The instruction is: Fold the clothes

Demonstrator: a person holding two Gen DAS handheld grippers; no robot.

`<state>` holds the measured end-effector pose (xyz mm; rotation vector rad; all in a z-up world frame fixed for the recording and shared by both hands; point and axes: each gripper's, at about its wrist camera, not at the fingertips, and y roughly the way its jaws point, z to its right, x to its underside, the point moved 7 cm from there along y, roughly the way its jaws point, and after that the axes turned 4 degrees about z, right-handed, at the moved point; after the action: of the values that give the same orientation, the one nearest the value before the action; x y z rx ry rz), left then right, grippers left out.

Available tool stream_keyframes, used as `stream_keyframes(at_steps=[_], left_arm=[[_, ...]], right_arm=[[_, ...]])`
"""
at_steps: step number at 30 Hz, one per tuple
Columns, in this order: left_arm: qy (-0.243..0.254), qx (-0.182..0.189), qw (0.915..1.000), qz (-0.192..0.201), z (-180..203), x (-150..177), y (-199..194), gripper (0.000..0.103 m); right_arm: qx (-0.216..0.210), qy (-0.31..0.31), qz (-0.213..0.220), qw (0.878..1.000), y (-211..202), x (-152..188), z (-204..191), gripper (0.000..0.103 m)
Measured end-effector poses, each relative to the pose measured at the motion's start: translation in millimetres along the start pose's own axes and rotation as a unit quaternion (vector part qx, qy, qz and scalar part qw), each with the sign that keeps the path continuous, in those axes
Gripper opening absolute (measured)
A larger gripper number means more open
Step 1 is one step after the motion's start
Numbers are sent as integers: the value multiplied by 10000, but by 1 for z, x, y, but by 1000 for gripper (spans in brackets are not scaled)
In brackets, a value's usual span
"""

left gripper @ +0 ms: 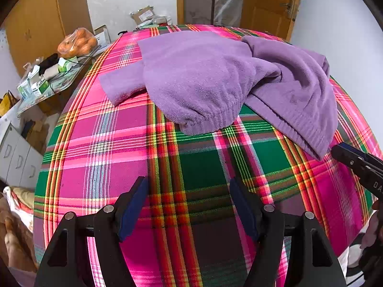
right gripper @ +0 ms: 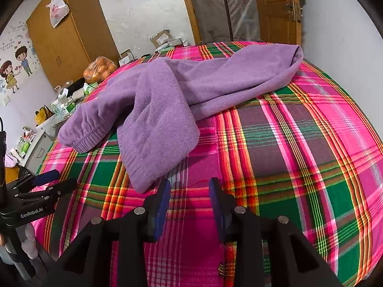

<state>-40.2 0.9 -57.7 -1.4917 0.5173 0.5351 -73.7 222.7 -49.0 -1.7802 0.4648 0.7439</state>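
Plaid bed (left gripper: 95,157) carries rumpled purple trousers (left gripper: 203,79) toward its far edge, unfolded, while both tongs, left gripper (left gripper: 189,196) and right gripper (right gripper: 189,196), gape empty near the waistband, which I judge needs gripping.

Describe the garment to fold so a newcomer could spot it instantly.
Find the bed with the pink, green and red plaid sheet. Lying crumpled across its middle is the purple fleece garment, with elastic gathered cuffs toward the camera. It is the only clothing on the sheet and the only plain, fuzzy fabric there.
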Motion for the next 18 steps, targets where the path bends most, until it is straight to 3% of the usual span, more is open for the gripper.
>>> stream_keyframes(at_steps=[18], left_arm=[[21, 47, 10000, -75, 2, -3, 1, 74]], right_arm=[[-83, 148, 46, 9998, 0, -1, 2, 38]])
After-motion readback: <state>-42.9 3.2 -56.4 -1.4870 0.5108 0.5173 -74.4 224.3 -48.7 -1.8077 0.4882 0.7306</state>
